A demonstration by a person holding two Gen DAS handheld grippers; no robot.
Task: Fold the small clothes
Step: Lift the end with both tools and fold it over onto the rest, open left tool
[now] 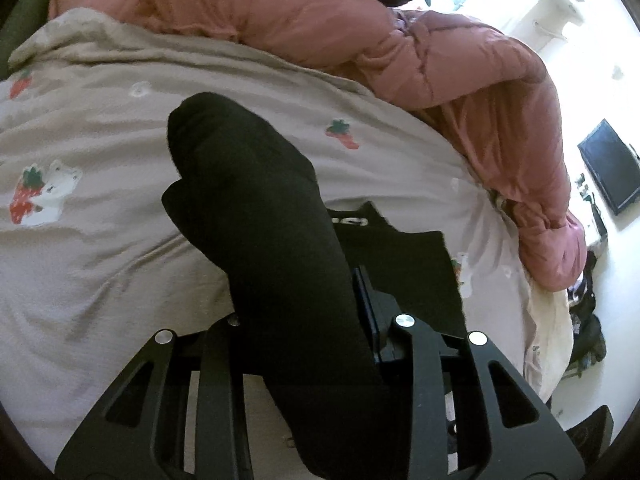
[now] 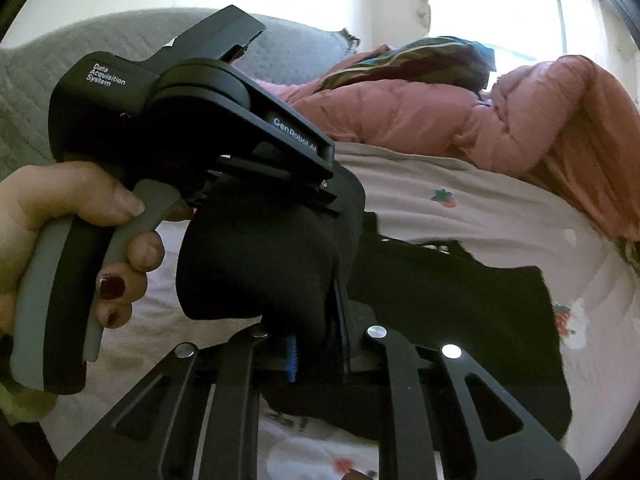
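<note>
The black sock [image 1: 256,216] hangs clear of the bed, pinched at both ends. In the left wrist view it runs up and forward from between the jaws of the left gripper [image 1: 304,320], its rounded toe end drooping ahead of the fingertips; those jaws are clenched on the cloth. In the right wrist view the same sock bunches into a fold just ahead of the right gripper [image 2: 316,344], whose jaws are nearly together and grasp its lower edge, blue pads [image 2: 291,360] showing beside the fabric. The left gripper reaches in from the upper left of that view, tilted downward, and its tip bites the sock just above the right jaws. A hand [image 2: 60,240] wraps its grey trigger handle, fingers curled, nails painted dark red.

Beyond the jaws, lower and to the right, a second black garment [image 2: 460,304] lies flat on the beige strawberry-print sheet [image 1: 100,128]; it is probably another sock, though blur hides its shape. A pink quilted duvet [image 1: 360,40] is heaped farther ahead.
</note>
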